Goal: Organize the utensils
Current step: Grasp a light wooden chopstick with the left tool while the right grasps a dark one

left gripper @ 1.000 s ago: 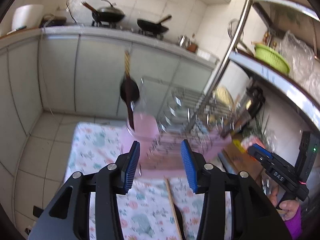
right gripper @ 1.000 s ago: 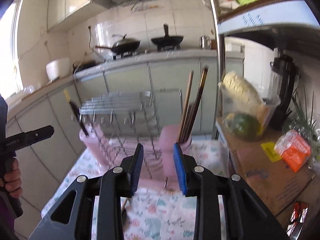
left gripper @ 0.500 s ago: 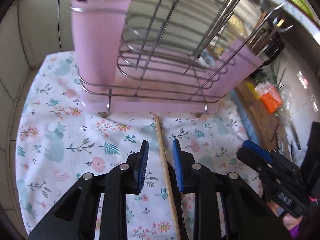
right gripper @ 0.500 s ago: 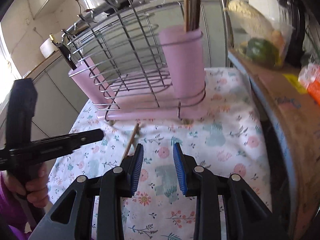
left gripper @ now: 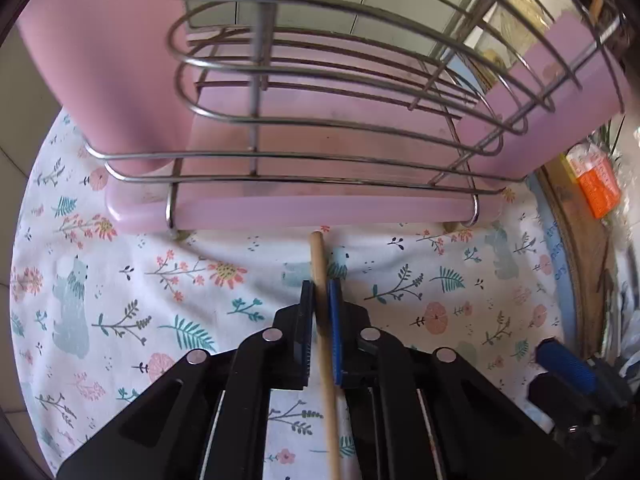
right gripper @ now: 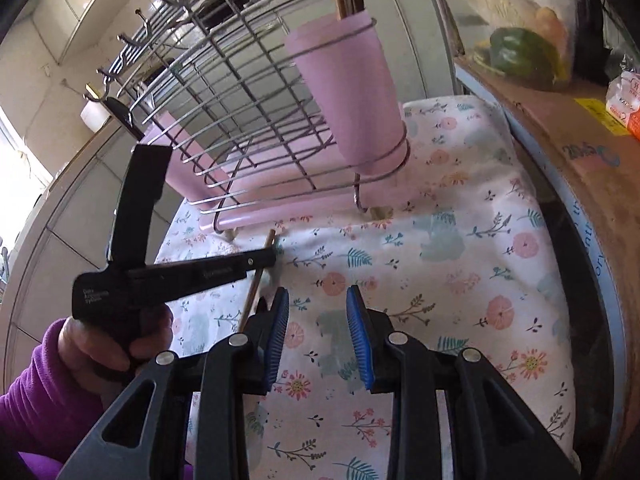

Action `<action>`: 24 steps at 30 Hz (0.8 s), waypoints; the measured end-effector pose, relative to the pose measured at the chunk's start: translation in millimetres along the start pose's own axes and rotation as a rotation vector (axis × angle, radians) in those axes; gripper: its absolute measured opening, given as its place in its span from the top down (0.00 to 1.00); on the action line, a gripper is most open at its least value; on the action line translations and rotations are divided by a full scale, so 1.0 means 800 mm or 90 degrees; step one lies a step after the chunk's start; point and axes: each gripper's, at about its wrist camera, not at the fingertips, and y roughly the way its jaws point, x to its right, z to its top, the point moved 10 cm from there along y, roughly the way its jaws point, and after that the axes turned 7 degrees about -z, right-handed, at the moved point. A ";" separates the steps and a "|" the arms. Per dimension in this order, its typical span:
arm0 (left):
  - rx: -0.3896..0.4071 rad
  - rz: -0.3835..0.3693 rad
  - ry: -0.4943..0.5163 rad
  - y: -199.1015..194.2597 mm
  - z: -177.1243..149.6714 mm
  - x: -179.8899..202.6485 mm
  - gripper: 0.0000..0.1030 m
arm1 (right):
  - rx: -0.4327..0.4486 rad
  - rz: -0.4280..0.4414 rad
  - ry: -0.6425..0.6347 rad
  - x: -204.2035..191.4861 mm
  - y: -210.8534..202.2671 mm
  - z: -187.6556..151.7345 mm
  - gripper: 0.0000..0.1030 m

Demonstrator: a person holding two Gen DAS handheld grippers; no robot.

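A wooden chopstick point(left gripper: 318, 256) lies on the floral cloth point(left gripper: 132, 280), its tip just short of the pink drain tray point(left gripper: 280, 208) of the wire rack point(left gripper: 320, 120). My left gripper point(left gripper: 319, 286) points steeply down and its jaws are closing, with the pads pressing the chopstick from both sides. The right wrist view shows that left gripper point(right gripper: 272, 258) over the same chopstick point(right gripper: 250, 300). My right gripper point(right gripper: 318, 294) hovers open over the cloth with nothing between its pads. A pink cup point(right gripper: 348, 92) on the rack's right end holds several chopsticks.
A second pink cup point(left gripper: 100, 80) stands at the rack's left end. A cardboard box point(right gripper: 560, 128) borders the cloth on the right, with a bag of vegetables point(right gripper: 516, 48) on it and an orange packet point(left gripper: 596, 188). A hand in a purple sleeve point(right gripper: 36, 380) holds the left gripper.
Both grippers dropped from looking across the kitchen to pointing down at the cloth. The left one moved in over the chopstick and narrowed its jaws onto it. The right one's gap stayed the same.
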 end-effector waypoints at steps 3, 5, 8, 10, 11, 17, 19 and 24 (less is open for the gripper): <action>0.009 -0.011 -0.011 -0.015 -0.005 -0.010 0.94 | -0.028 0.022 0.005 -0.010 0.009 -0.009 0.71; 0.017 -0.022 -0.016 -0.028 -0.011 -0.016 0.94 | -0.060 0.047 0.015 -0.020 0.020 -0.014 0.71; 0.028 -0.035 -0.024 -0.045 -0.021 -0.025 0.94 | -0.114 0.079 0.031 -0.035 0.037 -0.022 0.72; 0.034 -0.046 -0.032 -0.056 -0.028 -0.030 0.94 | -0.156 0.086 0.040 -0.044 0.052 -0.028 0.73; 0.038 -0.052 -0.036 -0.061 -0.031 -0.033 0.94 | -0.169 0.084 0.043 -0.046 0.058 -0.030 0.74; 0.054 -0.081 -0.052 -0.082 -0.036 -0.050 0.94 | -0.229 0.076 0.062 -0.051 0.089 -0.035 0.74; 0.057 -0.087 -0.056 -0.086 -0.037 -0.055 0.94 | -0.244 0.073 0.065 -0.053 0.098 -0.035 0.74; 0.059 -0.100 -0.063 -0.090 -0.038 -0.062 0.94 | -0.257 0.054 0.054 -0.057 0.108 -0.033 0.74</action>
